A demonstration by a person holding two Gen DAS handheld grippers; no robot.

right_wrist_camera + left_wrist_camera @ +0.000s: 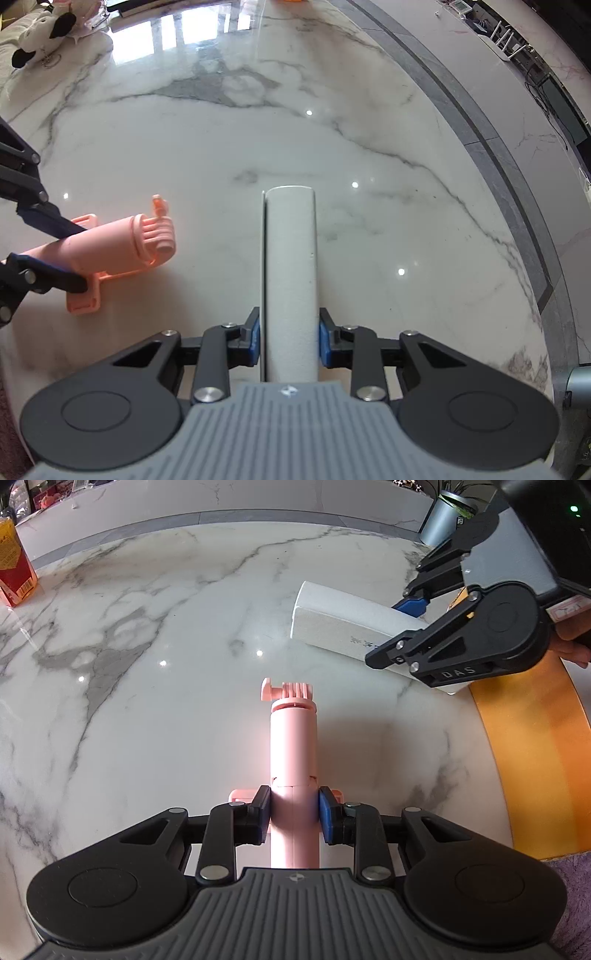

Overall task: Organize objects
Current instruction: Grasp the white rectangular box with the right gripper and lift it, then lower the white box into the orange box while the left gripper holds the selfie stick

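Left wrist view
Left gripper: clenched on the pink selfie stick, blue pads pressed to both sides of the shaft, likely low on it for balance.
Stick shape: smooth matte plastic tube, ribbed mount and thumb screw at the far tip, a pink clamp plate peeking out behind the pads.
Desk: glossy white marble with grey veins, gold band along the right edge.
Right gripper: astride the white box, near the desk edge.
Surroundings: red carton far left, grey metal plant pot at the back.

Right wrist view
Right gripper: grasping the white box across its narrow width, pads flat on both long sides.
Box: long, matte, faintly grainy, rounded far end; seemingly seized at the near end for carrying.
Pink selfie stick: left of the box, apart from it, held in the left gripper.
Background: plush toy at far left.
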